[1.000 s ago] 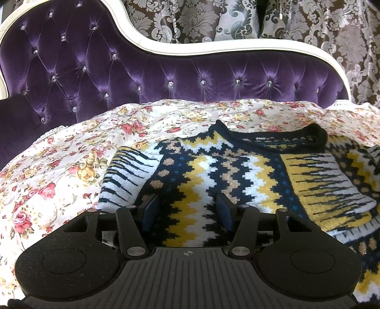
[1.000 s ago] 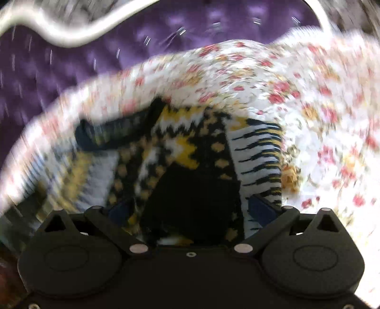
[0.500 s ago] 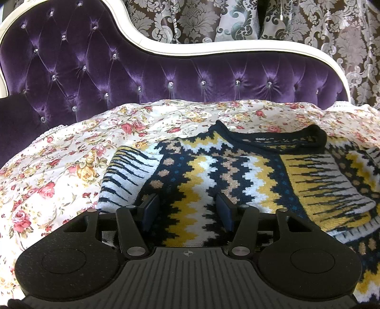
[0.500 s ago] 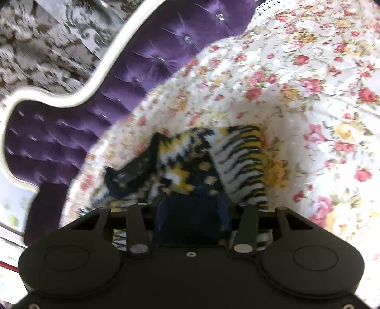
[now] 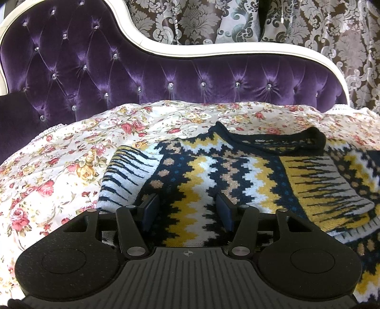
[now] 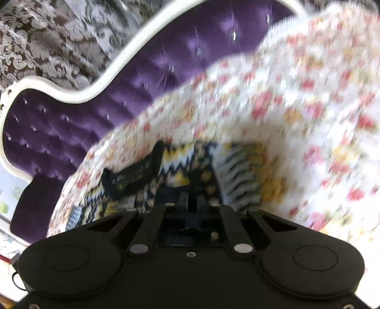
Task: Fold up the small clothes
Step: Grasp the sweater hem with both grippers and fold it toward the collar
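The sweater (image 5: 228,176) lies flat on the floral sheet (image 5: 59,166), collar toward the purple headboard (image 5: 166,76), one sleeve folded across its body. The left gripper (image 5: 187,210) sits low over the sweater's lower middle, fingers apart, with knit showing between them and nothing gripped. The right-wrist view is blurred. There the right gripper (image 6: 192,202) has its fingers drawn close together over dark knit at the sweater's edge; it appears clamped on the fabric, though the blur leaves this uncertain. Patterned curtains (image 5: 237,21) hang behind the headboard.
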`<state>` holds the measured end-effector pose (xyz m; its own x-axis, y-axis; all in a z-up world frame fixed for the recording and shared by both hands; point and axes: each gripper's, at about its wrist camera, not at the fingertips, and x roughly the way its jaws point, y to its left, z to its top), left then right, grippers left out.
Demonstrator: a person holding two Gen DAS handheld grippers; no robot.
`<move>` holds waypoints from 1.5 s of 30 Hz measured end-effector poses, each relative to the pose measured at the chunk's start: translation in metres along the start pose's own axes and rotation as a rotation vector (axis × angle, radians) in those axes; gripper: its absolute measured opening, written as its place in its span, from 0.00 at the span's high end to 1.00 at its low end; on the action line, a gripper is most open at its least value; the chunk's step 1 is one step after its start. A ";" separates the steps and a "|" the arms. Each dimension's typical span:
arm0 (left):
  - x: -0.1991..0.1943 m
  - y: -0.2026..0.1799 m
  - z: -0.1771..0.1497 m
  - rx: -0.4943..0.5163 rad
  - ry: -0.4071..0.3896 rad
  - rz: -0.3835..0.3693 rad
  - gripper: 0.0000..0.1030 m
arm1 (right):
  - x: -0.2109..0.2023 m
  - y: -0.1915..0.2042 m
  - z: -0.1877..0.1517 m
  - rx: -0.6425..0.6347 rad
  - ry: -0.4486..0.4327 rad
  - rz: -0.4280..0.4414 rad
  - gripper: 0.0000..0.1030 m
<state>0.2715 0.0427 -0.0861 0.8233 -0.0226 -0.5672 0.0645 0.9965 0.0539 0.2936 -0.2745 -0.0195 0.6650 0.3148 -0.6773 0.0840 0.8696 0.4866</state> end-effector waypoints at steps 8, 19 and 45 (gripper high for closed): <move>-0.001 0.002 0.004 -0.001 0.029 -0.021 0.49 | 0.009 0.004 -0.002 -0.038 0.007 -0.114 0.74; 0.009 0.038 0.045 0.000 0.076 0.019 0.36 | 0.007 0.008 0.001 -0.034 -0.049 -0.123 0.27; 0.038 0.078 0.035 -0.125 0.126 0.034 0.91 | 0.038 0.019 -0.008 -0.195 0.000 -0.120 0.74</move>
<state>0.3277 0.1172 -0.0744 0.7463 0.0142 -0.6655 -0.0395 0.9990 -0.0230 0.3147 -0.2425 -0.0404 0.6590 0.2044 -0.7239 0.0177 0.9579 0.2866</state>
